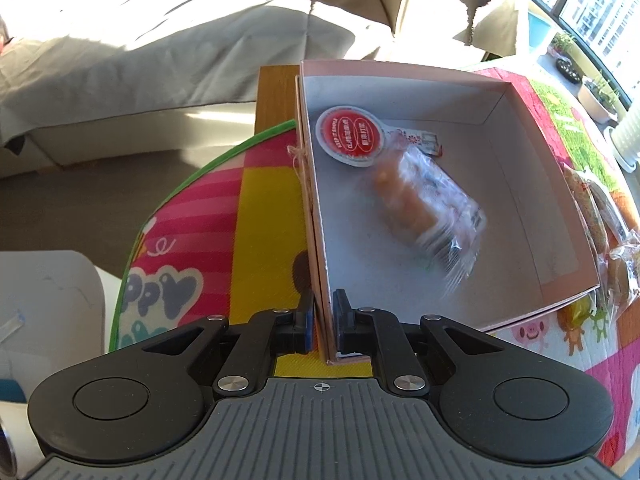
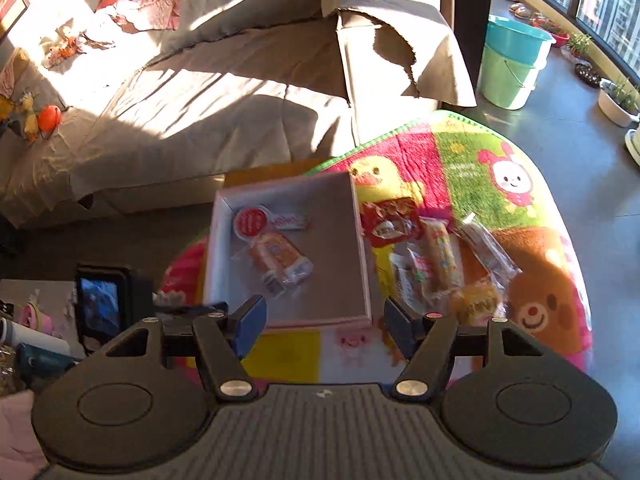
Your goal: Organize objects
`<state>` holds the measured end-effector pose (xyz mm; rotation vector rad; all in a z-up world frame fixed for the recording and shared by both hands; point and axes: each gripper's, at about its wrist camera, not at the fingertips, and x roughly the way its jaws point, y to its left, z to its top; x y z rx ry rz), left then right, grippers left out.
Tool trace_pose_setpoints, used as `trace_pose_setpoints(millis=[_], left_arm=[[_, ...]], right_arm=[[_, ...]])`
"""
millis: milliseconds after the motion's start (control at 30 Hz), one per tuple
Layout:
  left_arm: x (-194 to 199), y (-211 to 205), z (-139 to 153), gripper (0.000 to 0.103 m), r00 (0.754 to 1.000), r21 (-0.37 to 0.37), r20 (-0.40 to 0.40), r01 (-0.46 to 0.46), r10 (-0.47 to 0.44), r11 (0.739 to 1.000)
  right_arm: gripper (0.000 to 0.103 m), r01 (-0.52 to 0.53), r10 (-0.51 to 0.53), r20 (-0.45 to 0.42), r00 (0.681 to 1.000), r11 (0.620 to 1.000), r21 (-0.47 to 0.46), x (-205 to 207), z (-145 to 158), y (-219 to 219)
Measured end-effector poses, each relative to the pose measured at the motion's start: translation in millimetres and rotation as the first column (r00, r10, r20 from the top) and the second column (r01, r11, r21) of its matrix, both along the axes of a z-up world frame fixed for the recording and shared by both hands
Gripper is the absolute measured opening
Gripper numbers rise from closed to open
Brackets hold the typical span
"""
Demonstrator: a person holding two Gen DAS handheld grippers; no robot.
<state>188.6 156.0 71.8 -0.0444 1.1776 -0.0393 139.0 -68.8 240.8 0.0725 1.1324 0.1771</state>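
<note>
A shallow pink box (image 1: pixel 516 152) (image 2: pixel 362 240) sits on a colourful cartoon mat (image 1: pixel 260 200) (image 2: pixel 472 168). Inside it lie a wrapped bread roll (image 1: pixel 416 204) (image 2: pixel 278 258), blurred in the left wrist view, a round red-lidded cup (image 1: pixel 350 136) (image 2: pixel 251 222) and a small flat packet (image 1: pixel 424 140) (image 2: pixel 290 222). My left gripper (image 1: pixel 323 320) is shut on the box's near left wall. My right gripper (image 2: pixel 324 320) is open and empty, above the box's near edge. Several wrapped snacks (image 2: pixel 436 256) lie on the mat right of the box.
A sofa under a grey cover (image 2: pixel 224 92) stands behind the mat. Two stacked buckets (image 2: pixel 512 68) and potted plants (image 2: pixel 618 100) stand by the window at the right. A wooden board (image 1: pixel 276 96) shows under the box's far left corner. Clutter lies at the lower left (image 2: pixel 48 320).
</note>
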Motion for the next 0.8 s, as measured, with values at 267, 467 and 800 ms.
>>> trace_pose_setpoints(millis=[267, 467, 800], left_arm=[[5, -4, 2, 0.011, 0.999, 0.024, -0.033, -0.033, 0.034, 0.999], [10, -11, 0, 0.011, 0.997, 0.068, -0.062, -0.047, 0.051, 0.997], [13, -17, -1, 0.011, 0.994, 0.108, -0.087, -0.062, 0.072, 0.992]], right_arm=[[0.068, 0.116, -0.13, -0.114, 0.985, 0.986, -0.121, -41, -56, -109], [0.077, 0.221, -0.227, -0.124, 0.966, 0.973, -0.06, -18, -74, -159], [0.085, 0.239, -0.218, -0.229, 0.949, 0.968, 0.07, 53, -139, -174]])
